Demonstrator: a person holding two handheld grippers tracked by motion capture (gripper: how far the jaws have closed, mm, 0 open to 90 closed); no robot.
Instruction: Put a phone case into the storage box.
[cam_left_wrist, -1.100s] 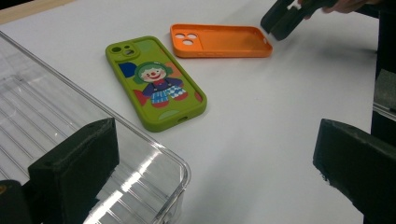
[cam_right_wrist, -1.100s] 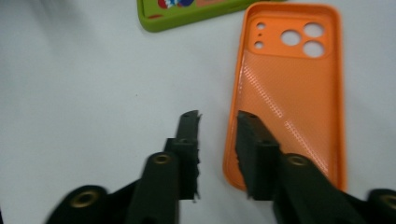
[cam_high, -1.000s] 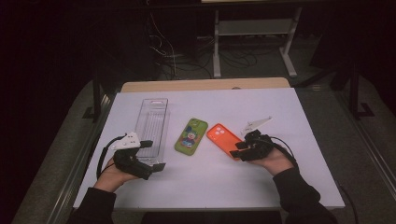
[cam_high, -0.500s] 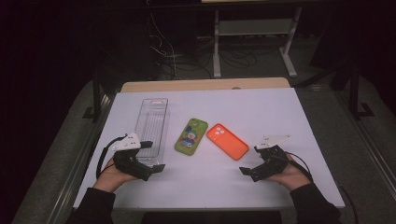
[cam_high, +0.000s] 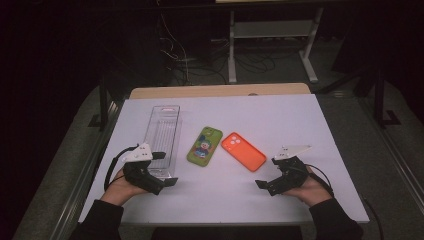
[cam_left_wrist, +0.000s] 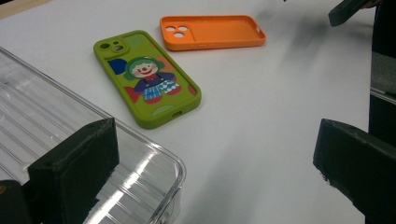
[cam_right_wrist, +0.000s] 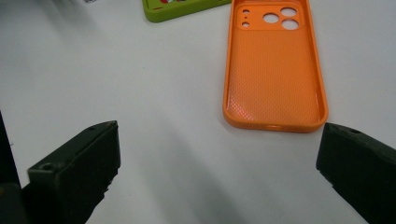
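A white, matte counter (cam_high: 300, 125) carries three things in a row across the middle of the high view. At centre right lies an orange phone case (cam_high: 243, 151), a shallow rounded-corner shell lying open side up, slanted from upper left to lower right. In the right gripper view it sits in the upper right of the frame, its inner floor finely dimpled, its rim smooth and raised, with round camera holes at the far end. Just left of it, apart from it, lies a lime green phone case (cam_high: 205, 145), glossy and rounded, back upward, printed with a cartoon clown figure. Further left stands a clear plastic tray (cam_high: 163, 131), long and rectangular, with ribbed floor and rounded corners that catch the light.

The right gripper (cam_high: 265, 185) rests low at the lower right of the high view, near the orange case's lower end but not touching it. Its blocky black jaws have just been opening and stand wide apart, with bare counter between them.

The left gripper (cam_high: 167, 170) sits at the lower left of the high view, at the tray's near end. Its jaws are also wide apart; in the left gripper view one jaw shows over the tray's near corner, the other over bare counter.
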